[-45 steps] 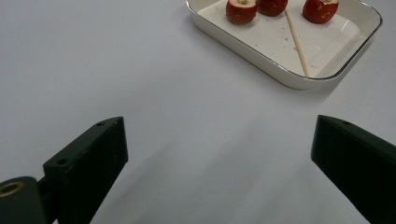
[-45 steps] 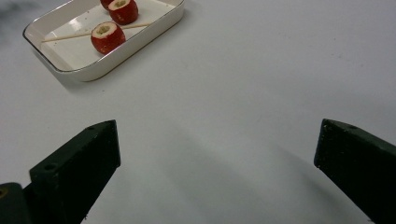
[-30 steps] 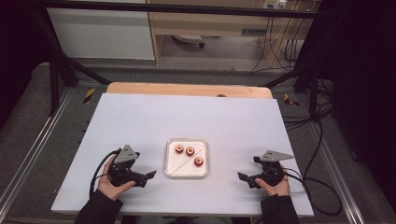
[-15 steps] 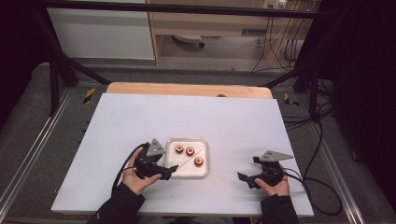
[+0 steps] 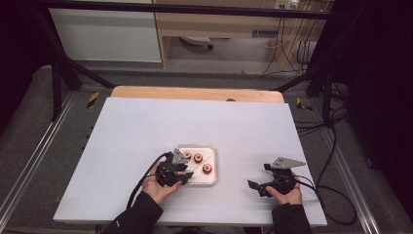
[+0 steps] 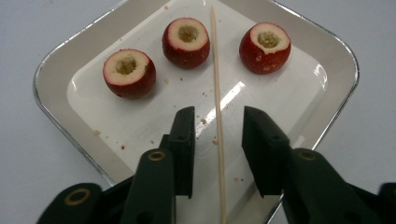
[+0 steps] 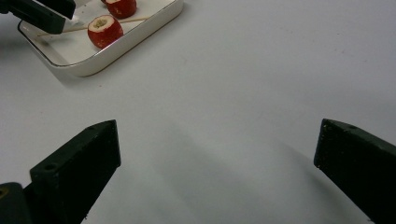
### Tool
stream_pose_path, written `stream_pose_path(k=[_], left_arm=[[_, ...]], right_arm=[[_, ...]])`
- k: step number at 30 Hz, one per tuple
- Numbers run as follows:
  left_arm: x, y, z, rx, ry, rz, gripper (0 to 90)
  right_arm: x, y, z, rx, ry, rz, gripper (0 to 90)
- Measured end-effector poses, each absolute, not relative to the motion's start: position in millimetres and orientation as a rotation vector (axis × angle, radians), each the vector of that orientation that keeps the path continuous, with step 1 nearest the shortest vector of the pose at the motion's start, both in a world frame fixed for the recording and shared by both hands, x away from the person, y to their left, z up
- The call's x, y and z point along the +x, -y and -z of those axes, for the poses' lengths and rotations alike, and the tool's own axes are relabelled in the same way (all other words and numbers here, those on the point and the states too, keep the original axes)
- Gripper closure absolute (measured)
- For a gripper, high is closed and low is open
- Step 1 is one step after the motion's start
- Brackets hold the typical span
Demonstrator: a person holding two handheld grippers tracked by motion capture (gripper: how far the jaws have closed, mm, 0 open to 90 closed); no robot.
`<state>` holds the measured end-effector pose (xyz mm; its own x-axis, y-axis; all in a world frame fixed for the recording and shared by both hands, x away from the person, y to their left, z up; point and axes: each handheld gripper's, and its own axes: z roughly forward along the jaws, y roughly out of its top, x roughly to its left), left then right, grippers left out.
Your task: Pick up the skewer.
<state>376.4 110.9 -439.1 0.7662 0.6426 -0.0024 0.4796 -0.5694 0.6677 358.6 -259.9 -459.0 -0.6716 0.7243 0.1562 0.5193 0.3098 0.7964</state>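
A white tray with a metal rim holds three cored red fruits and a thin wooden skewer. My left gripper reaches over the tray's near left part. In the left gripper view its jaws straddle the skewer and have just been closing, with a small gap still on each side. My right gripper rests on the table right of the tray, wide open with nothing between its jaws.
The tray lies on a pale tabletop with a wooden strip along the far edge. A cable trails from the left gripper. Dark frame posts and floor cables surround the table.
The left hand has moved right from the bare table onto the tray, and its jaws have narrowed around the skewer. The right gripper has stayed put.
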Motion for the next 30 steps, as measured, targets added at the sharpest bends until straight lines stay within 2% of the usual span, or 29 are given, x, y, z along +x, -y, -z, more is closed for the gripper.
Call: stream_pose_path(k=[4, 13, 14, 19, 30], left_arm=[[375.2, -110.7, 441.8, 2.267, -0.837, -0.315, 76.0], [372.8, -109.9, 445.7, 2.235, -0.865, -0.35, 81.8], [372.5, -109.8, 445.9, 2.233, -0.868, -0.357, 84.9], [372.3, -111.5, 446.9, 2.216, -0.881, -0.356, 88.1], [370.9, -119.1, 441.3, 2.157, -0.848, -0.319, 88.5]], right_arm=[[358.1, 260.1, 458.5, 1.138, -2.341, -1.297, 1.2], [358.2, 259.7, 458.6, 1.14, -2.342, -1.302, 1.3], [358.3, 259.5, 458.6, 1.139, -2.342, -1.304, 1.2], [358.2, 259.6, 458.6, 1.138, -2.342, -1.307, 1.2], [357.9, 259.6, 458.3, 1.138, -2.34, -1.305, 1.2]])
